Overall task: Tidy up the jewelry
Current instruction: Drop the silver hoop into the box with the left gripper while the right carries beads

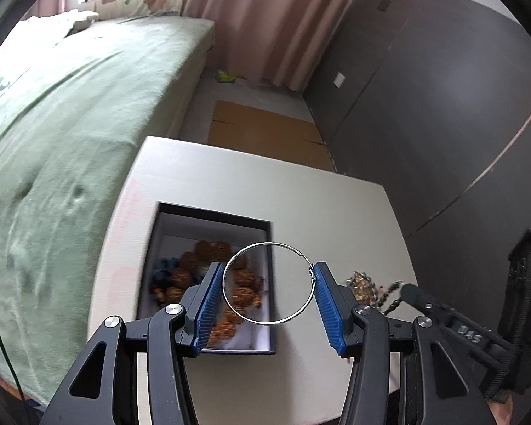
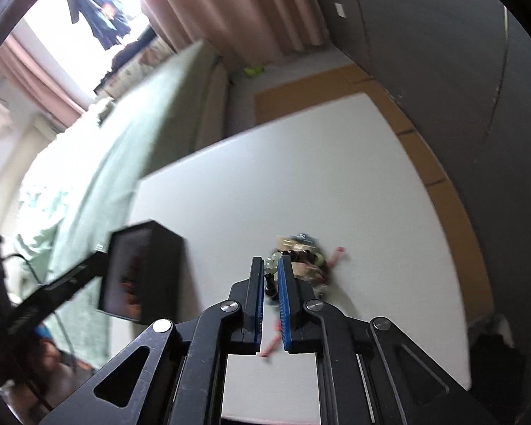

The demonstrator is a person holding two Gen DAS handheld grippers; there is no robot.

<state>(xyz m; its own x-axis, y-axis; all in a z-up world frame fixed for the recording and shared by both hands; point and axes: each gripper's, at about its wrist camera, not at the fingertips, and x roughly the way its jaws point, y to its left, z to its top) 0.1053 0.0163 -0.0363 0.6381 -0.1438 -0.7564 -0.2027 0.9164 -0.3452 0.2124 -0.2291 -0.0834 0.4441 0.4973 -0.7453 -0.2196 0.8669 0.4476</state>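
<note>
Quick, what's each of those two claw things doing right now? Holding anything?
Left gripper: closed on a thin silver hoop, held across its width above the open box.
Right gripper: closed on a dark beaded piece from the jewelry pile.

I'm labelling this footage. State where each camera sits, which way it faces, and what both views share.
Left wrist: on the left gripper, angled down at the open box on the white table; its fingers clamp a silver hoop.
Right wrist: on the right gripper, angled down at the jewelry pile; its jaws are shut on a dark bead strand.
Shared: table, box, pile, green bed, pink curtain, and each shows the other gripper.
</note>
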